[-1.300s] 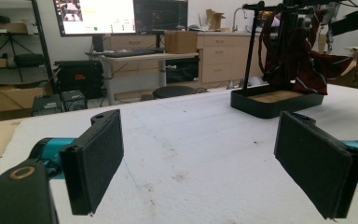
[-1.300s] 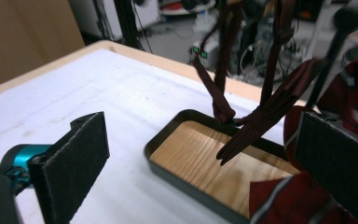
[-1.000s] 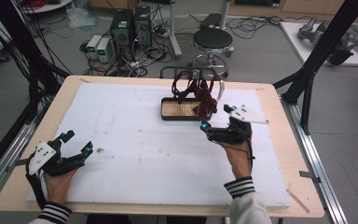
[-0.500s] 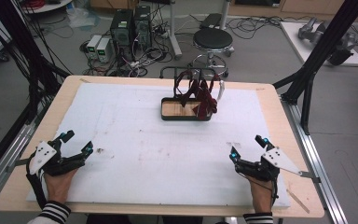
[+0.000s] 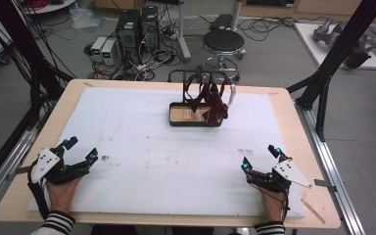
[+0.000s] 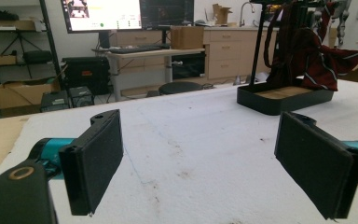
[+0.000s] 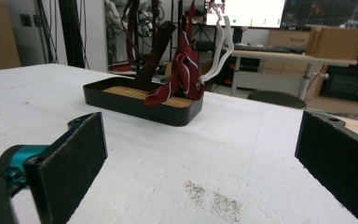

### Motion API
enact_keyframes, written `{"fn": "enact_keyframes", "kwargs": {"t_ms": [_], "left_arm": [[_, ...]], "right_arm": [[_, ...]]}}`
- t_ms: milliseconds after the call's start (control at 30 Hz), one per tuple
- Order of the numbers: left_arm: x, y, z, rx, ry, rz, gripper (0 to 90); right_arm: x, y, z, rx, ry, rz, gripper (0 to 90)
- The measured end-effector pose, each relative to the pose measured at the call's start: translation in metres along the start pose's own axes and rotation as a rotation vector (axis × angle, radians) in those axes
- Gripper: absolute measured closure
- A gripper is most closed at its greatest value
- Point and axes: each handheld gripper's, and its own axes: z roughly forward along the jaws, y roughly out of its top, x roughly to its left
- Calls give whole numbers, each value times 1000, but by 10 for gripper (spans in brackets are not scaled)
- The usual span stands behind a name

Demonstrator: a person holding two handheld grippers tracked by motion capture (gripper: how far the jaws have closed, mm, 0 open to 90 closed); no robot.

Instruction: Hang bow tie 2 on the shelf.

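A black stand with a tray base [image 5: 195,116] [image 6: 284,95] [image 7: 144,105] sits at the far middle of the white sheet [image 5: 176,156]. Dark red striped ties [image 5: 214,100] [image 6: 317,56] [image 7: 182,70] hang from its rail and droop into the tray. My left gripper [image 5: 81,151] [image 6: 214,163] rests open at the near left corner, nothing between its jaws. My right gripper [image 5: 260,157] [image 7: 200,163] rests open at the near right, also holding nothing. Both lie well short of the stand.
The wooden table edge [image 5: 293,112] frames the white sheet. A white hanger-like piece [image 5: 232,94] [image 7: 219,46] hangs at the stand's right end. A stool [image 5: 223,41], computers [image 5: 137,27] and cables stand on the floor beyond. Black frame posts [image 5: 333,63] rise at the right.
My right gripper has drawn back from beside the stand to the near right corner, then settled there. The left gripper has stayed where it was.
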Motion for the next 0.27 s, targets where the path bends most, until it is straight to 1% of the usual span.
{"fn": "enact_keyframes", "kwargs": {"t_ms": [100, 133, 233, 267], "left_arm": [[0, 0, 0, 0, 1, -2, 158], [0, 0, 0, -3, 4, -8, 158], [0, 0, -1, -10, 4, -6, 158], [0, 0, -1, -10, 4, -6, 158]], "right_arm": [[1, 0, 1, 4, 3, -13, 13], [1, 0, 0, 5, 4, -10, 13], [0, 0, 0, 2, -3, -2, 13], [0, 0, 0, 3, -2, 11, 13]]}}
